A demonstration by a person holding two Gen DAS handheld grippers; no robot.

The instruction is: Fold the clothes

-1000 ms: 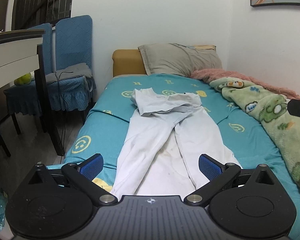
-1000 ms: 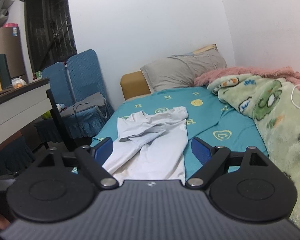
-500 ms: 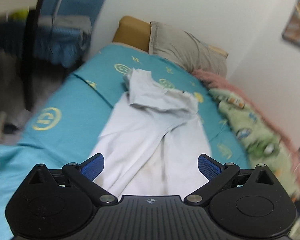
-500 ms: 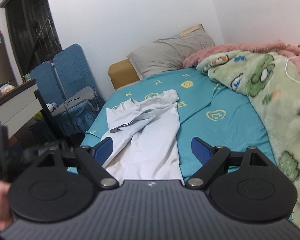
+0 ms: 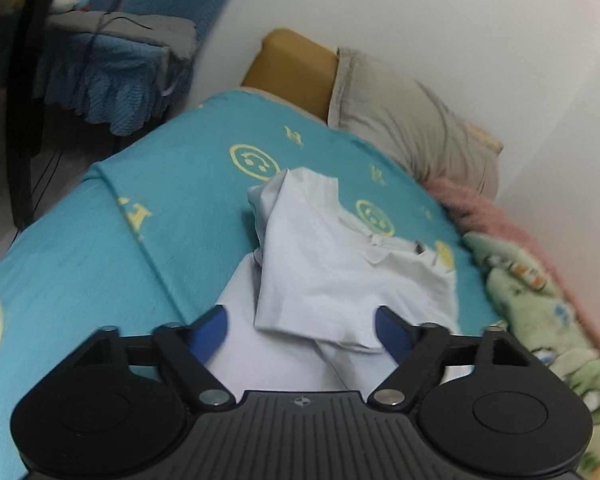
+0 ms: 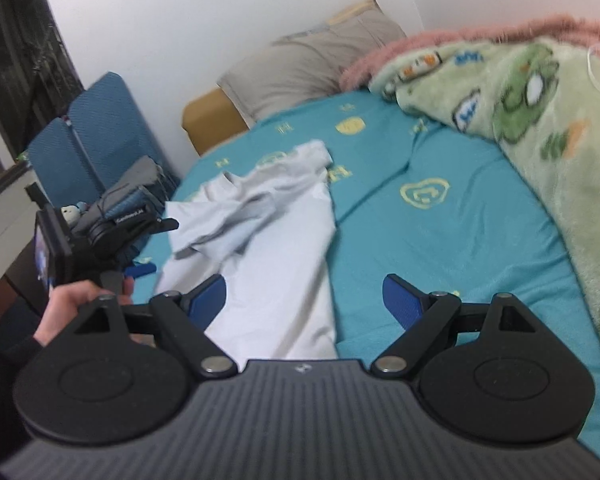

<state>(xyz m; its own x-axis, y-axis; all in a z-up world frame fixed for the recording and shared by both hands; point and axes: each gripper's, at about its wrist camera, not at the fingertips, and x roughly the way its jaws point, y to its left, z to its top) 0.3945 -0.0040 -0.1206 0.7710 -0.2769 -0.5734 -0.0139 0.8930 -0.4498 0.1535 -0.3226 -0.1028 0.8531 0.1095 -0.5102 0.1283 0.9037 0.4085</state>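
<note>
Bed w/ teal smiley-print sheet [image 5: 172, 216] fills both views; green cartoon-print fleece blanket [image 6: 540, 120] is heaped along its 3 o'clock side, beige pillow [image 5: 404, 120] at 12 against the mustard headboard. Blue-covered chairs [image 6: 96, 132] stand off the bed's 9–10 o'clock side.

White trousers [image 6: 284, 264] lie lengthwise on the sheet, legs running toward 6, waist end toward 12. Top part looks doubled back over the legs in a loose, wrinkled flap [image 5: 340, 264], its free edge near the L gripper's fingers.

L gripper [image 5: 302, 330]: jaws wide apart, nothing between the blue pads, hovering just above the flap's near edge. R gripper [image 6: 304, 296]: also wide, empty; one pad over the trouser leg, the other over bare sheet at 3. From the R view, the person's hand [image 6: 80, 300] carries the L gripper at 9 o'clock.

Change vs 1 s ago: both cams have swung in from a far, level look at the whole bed to a close, downward one. L gripper has travelled up along the legs to the flap; R has dropped lower over the leg, L unit now in its frame. Trousers themselves haven't shifted, jaw width same.

Meaning, as a guess: this is an approach, no cloth gripped yet. Trousers are only partly folded, flap untidy, so either a pinch of the flap edge or a smoothing pass fits.
</note>
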